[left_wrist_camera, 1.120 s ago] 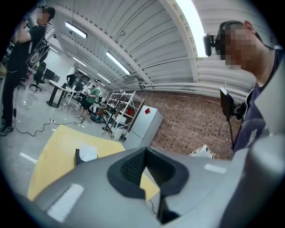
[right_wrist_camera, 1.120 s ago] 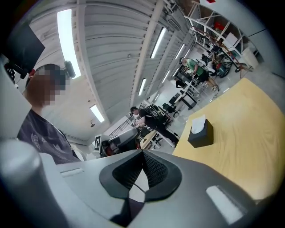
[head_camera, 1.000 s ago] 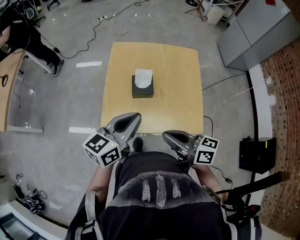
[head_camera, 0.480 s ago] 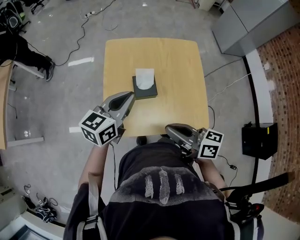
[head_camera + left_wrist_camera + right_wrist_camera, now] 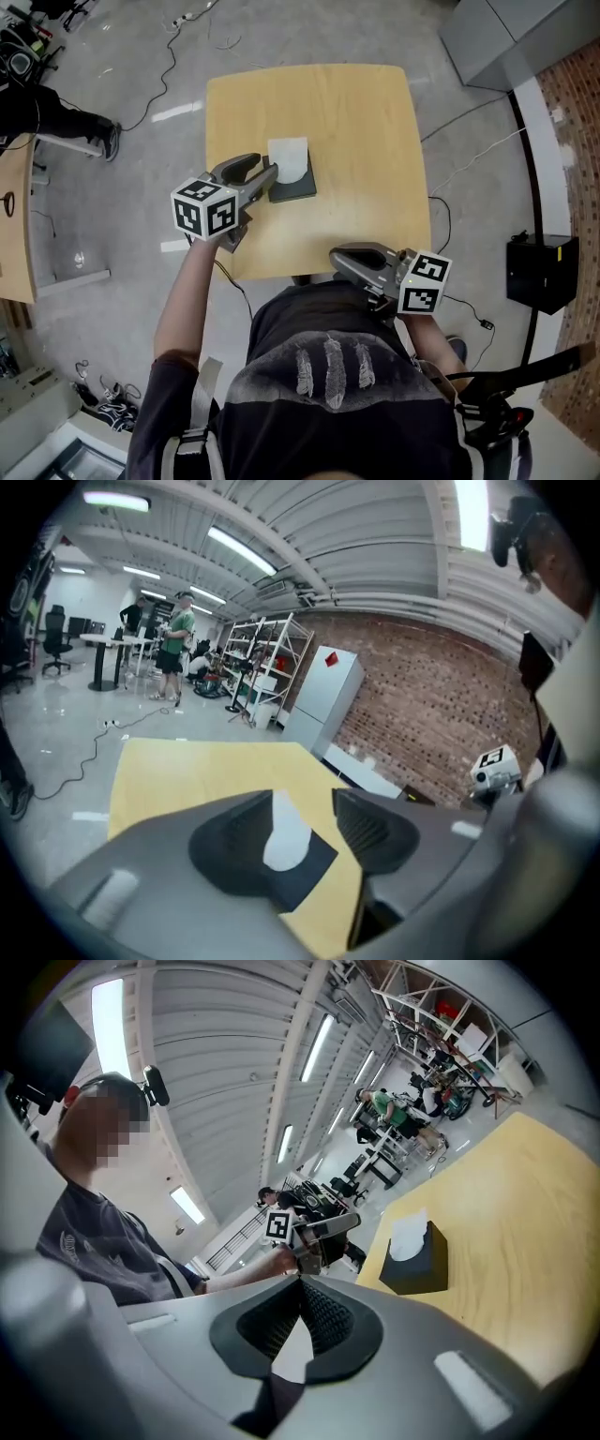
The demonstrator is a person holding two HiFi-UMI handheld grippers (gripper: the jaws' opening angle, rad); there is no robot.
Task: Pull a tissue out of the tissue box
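The left gripper (image 5: 265, 175) has its fingers (image 5: 375, 829) opening, pressing on nothing. Its own view shows the white tissue (image 5: 284, 834) rising from the black tissue box (image 5: 314, 862) through their gap. The head view puts the fingertips just beside the box on the desk (image 5: 356, 141). The right gripper (image 5: 339, 255) has its fingers closed and empty, well apart from the box.

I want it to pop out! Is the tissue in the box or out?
In. The white tissue sticks up from the tissue box; the left gripper, jaws opening, isn't gripping it.

A yellow wooden table (image 5: 356, 141) stands on grey floor (image 5: 122, 178), near a grey cabinet (image 5: 497, 37) and brick wall (image 5: 572, 112).
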